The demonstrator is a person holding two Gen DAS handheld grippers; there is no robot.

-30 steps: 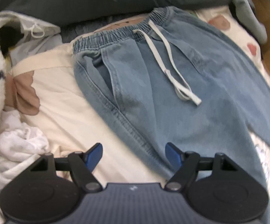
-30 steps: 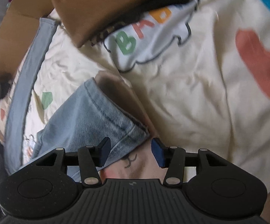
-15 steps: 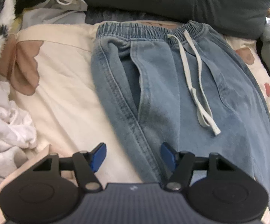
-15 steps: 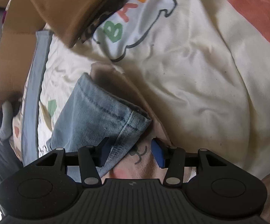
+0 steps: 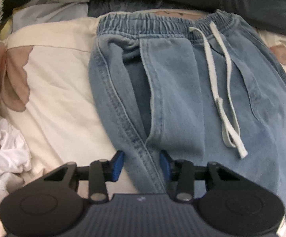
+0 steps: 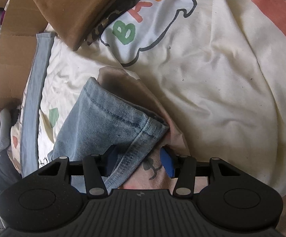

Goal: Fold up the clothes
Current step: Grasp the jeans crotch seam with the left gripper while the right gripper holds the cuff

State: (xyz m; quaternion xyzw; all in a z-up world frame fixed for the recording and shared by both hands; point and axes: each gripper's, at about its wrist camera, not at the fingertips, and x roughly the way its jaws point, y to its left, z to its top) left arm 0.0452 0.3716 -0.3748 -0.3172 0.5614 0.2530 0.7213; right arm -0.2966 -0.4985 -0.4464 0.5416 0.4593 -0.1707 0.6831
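Steeply downward, left hand-held gripper (image 5: 142, 163) closing astride jeans (image 5: 182, 98) seam, right hand-held gripper (image 6: 140, 161) apart over hem (image 6: 123, 116).

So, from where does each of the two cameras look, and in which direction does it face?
Left wrist: sits on the left gripper, faces steeply down at the waistband end of the blue jeans on a cream sheet; only its closing jaws show, side seam between them.
Right wrist: sits on the right gripper, faces down at the jeans' hem; only its jaws show, around the hem edge.
Shared: the jeans and the sheet.
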